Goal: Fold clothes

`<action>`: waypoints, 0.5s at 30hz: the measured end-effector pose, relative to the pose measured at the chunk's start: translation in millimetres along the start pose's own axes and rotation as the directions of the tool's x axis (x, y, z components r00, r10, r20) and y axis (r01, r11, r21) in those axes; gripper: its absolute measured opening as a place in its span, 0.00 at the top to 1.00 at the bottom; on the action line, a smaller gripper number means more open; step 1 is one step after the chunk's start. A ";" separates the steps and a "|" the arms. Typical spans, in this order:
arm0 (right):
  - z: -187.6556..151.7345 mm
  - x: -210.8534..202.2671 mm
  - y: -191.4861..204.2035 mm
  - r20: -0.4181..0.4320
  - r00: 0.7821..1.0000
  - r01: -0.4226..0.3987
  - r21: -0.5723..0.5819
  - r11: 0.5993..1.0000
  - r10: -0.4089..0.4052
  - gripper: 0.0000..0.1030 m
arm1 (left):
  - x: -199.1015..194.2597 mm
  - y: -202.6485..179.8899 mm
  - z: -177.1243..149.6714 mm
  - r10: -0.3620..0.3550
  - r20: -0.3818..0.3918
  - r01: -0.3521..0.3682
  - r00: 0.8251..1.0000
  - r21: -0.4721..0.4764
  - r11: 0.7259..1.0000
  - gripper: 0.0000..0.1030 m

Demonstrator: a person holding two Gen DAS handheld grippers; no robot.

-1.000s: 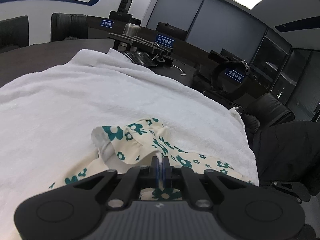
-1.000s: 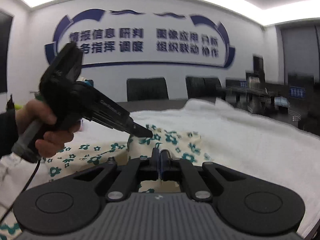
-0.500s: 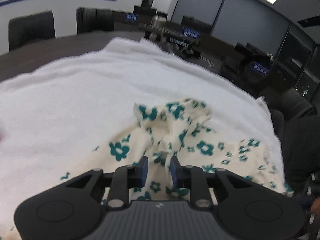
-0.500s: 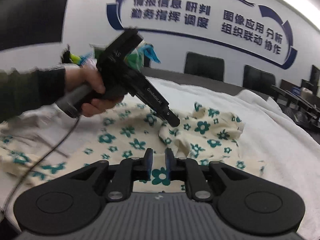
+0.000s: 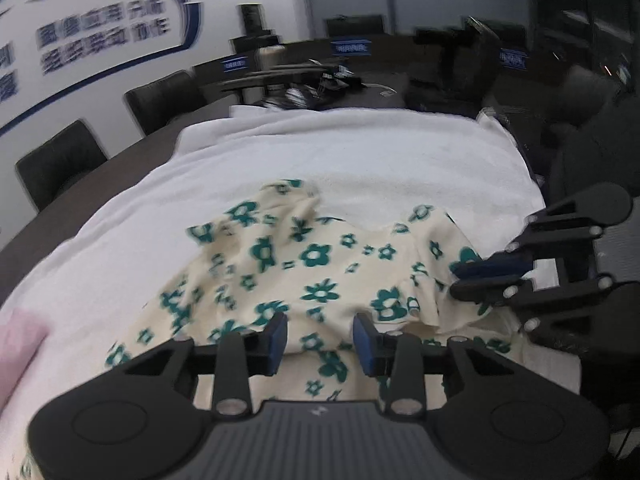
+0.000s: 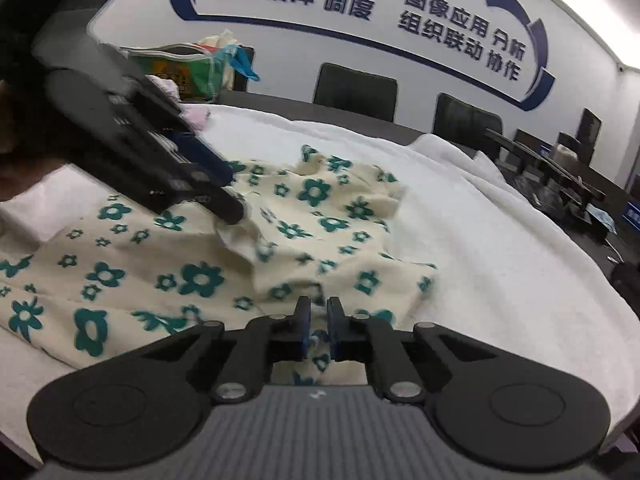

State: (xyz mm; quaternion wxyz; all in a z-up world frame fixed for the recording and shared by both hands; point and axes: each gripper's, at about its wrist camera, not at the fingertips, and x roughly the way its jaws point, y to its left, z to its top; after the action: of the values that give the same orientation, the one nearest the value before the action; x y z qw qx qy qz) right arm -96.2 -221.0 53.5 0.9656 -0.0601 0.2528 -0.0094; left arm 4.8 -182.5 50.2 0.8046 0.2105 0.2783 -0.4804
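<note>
A cream shirt [image 5: 304,264] with green flowers lies rumpled on a white towel [image 5: 360,152]. The towel covers a dark surface [image 5: 120,168]. The shirt sits near the front edge of the towel, close to both tools.

The left tool [image 5: 320,338] hangs just over the shirt. Its two blue-tipped fingers [image 5: 278,334] stand wide apart, with flowered cloth showing between them. It is let go and holds nothing.

In the right wrist view, the right tool [image 6: 318,320] is low over the near edge of the shirt. Its fingers [image 6: 302,316] are close together with only a thin gap. A bit of cloth shows in that gap, but I cannot tell if the tool is pinching it or just sitting over it. In the left wrist view the right tool [image 5: 486,278] comes in from the right side, and its tips touch the right edge of the shirt.

In the right wrist view the left tool [image 6: 226,196] reaches in from the left. Its tips are over a bunched fold in the middle of the shirt [image 6: 200,264].

Black chairs [image 6: 356,90] stand behind the surface. A white wall has big blue letters [image 6: 460,28]. A green bag [image 6: 180,72] sits at the far left corner. Something pink [image 5: 18,340] lies on the towel at the left.
</note>
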 end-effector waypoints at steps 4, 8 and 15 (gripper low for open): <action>11.9 -14.5 0.1 0.093 0.989 -0.121 0.056 0.991 0.115 0.88 | 11.8 50.1 10.2 0.012 -0.061 -0.028 0.998 -0.278 0.960 0.70; 19.6 31.6 18.9 -0.002 0.994 -0.106 0.071 0.992 0.107 0.88 | 47.8 87.6 8.3 -0.065 -0.166 -0.025 0.984 -0.491 0.871 0.85; 17.4 33.9 18.6 0.063 0.991 -0.125 0.143 0.982 0.117 0.99 | 52.7 100.4 10.9 -0.121 -0.077 0.049 0.990 -0.611 0.790 0.98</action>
State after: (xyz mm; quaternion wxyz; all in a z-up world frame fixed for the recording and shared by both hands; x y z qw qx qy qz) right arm -58.3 -202.3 49.9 0.9727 0.0263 0.2282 0.0326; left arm 117.1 -178.5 31.3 0.7903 -0.0448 0.4714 -0.3888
